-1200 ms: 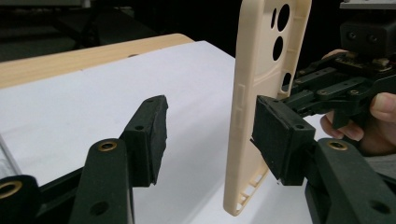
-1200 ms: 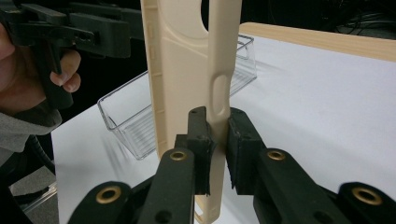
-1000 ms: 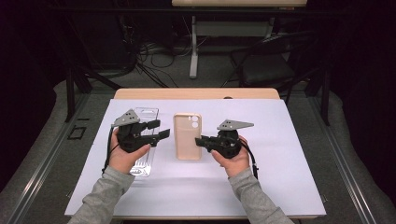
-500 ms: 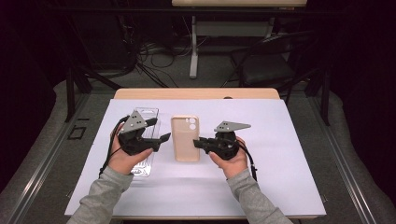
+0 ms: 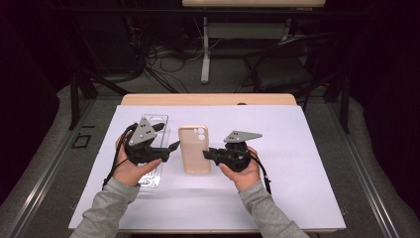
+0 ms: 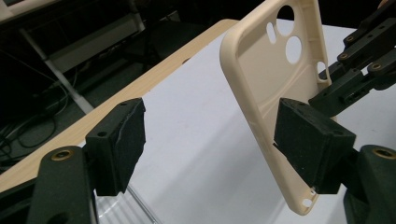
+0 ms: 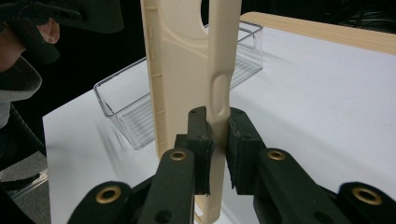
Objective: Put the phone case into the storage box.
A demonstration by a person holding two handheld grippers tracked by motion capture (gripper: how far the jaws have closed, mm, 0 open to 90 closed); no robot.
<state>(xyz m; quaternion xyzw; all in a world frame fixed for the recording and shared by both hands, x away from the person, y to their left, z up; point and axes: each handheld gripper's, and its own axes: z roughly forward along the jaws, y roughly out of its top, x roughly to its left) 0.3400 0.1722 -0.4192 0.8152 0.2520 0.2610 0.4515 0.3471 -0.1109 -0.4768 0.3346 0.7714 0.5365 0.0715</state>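
Note:
A beige phone case (image 5: 194, 148) is held off the white table between my two grippers. My right gripper (image 7: 218, 149) is shut on one long side rim of the case (image 7: 187, 70), pads pressing from both sides; in the high view it (image 5: 208, 152) meets the case's right edge. My left gripper (image 6: 210, 144) is open, and its jaws have just been opening. The case's other edge (image 6: 261, 70) stands beside its right pad (image 6: 313, 140), with a wide gap to the left pad. In the high view the left gripper (image 5: 172, 147) sits at the case's left edge.
A clear plastic tray (image 5: 157, 120) lies on the white sheet (image 5: 307, 163) under my left hand, also seen as a clear tray (image 7: 135, 112) in the right gripper view. The wooden table edge (image 5: 208, 99) runs along the far side. Chairs and cables stand beyond.
The left gripper's jaws have spread wider apart at the case's left edge. Both hands stay almost in place, and the right gripper keeps its grip.

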